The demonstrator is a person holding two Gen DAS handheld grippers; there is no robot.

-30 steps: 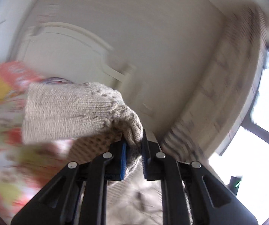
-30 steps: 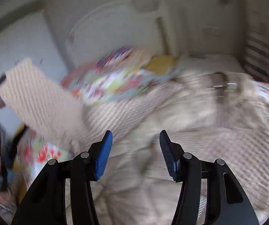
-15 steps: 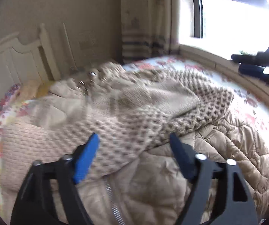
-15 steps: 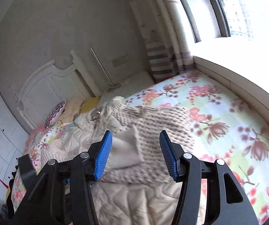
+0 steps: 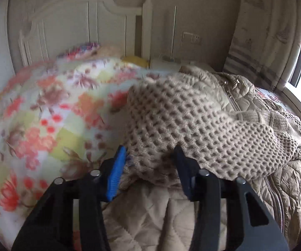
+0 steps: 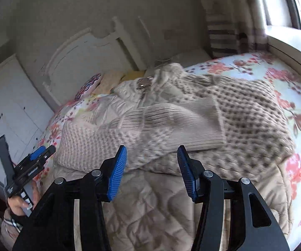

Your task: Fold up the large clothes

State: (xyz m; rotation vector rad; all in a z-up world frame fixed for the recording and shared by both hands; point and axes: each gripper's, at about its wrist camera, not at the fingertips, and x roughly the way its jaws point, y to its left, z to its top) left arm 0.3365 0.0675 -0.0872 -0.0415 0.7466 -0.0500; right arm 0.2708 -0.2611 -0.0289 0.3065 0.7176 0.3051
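A beige waffle-knit sweater (image 5: 202,121) (image 6: 192,123) lies spread over a beige quilted jacket (image 5: 150,213) (image 6: 160,198) on a bed with a floral sheet (image 5: 45,115) (image 6: 297,83). My left gripper (image 5: 150,161) is low at the sweater's near left edge. Its jaws are closing with that knit edge between them, and a gap still shows beside the blue pad. In the right wrist view the left gripper (image 6: 45,151) appears at the far left in a hand (image 6: 19,204). My right gripper (image 6: 151,163) sits at the sweater's near hem, jaws closing, pads not pressing on the cloth.
A white headboard (image 5: 87,21) (image 6: 83,58) stands behind the bed, with pillows (image 5: 133,60) (image 6: 112,77) against it. A striped curtain (image 5: 261,41) and a window ledge (image 6: 286,44) run along the right. White cabinet doors (image 6: 8,104) stand at the left.
My left gripper let go of the knit sleeve it held up, opened wide, then dropped to the sweater's near edge with narrower jaws. My right gripper moved across over the sweater's hem.
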